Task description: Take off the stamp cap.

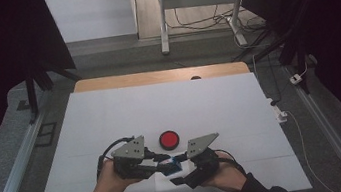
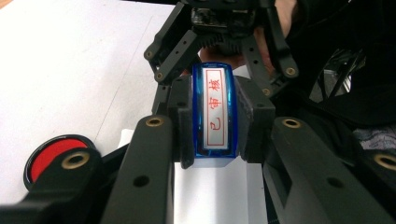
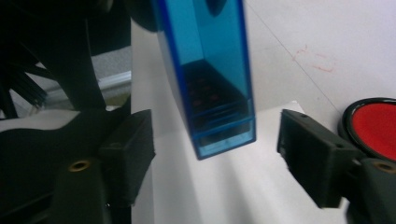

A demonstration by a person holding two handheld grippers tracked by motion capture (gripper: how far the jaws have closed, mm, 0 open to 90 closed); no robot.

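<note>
Left gripper (image 2: 212, 116) clamped tight on blue stamp (image 2: 213, 112), pads pressing both long sides, red-lettered label facing camera. Right gripper (image 3: 215, 140) half open, pads flanking stamp's end, not touching. Stamp over white paper (image 2: 212, 191) at desk (image 1: 110, 114) 6 o'clock edge. Red ink pad (image 1: 169, 139) just beyond, 12 o'clock of stamp.

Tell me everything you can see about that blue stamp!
The blue stamp is a long, narrow block of see-through blue plastic with a white label bearing red characters inside a red frame. The left gripper has it clamped between its black fingers, above a white sheet. The right gripper has one finger on each side of its end, not touching.
</note>
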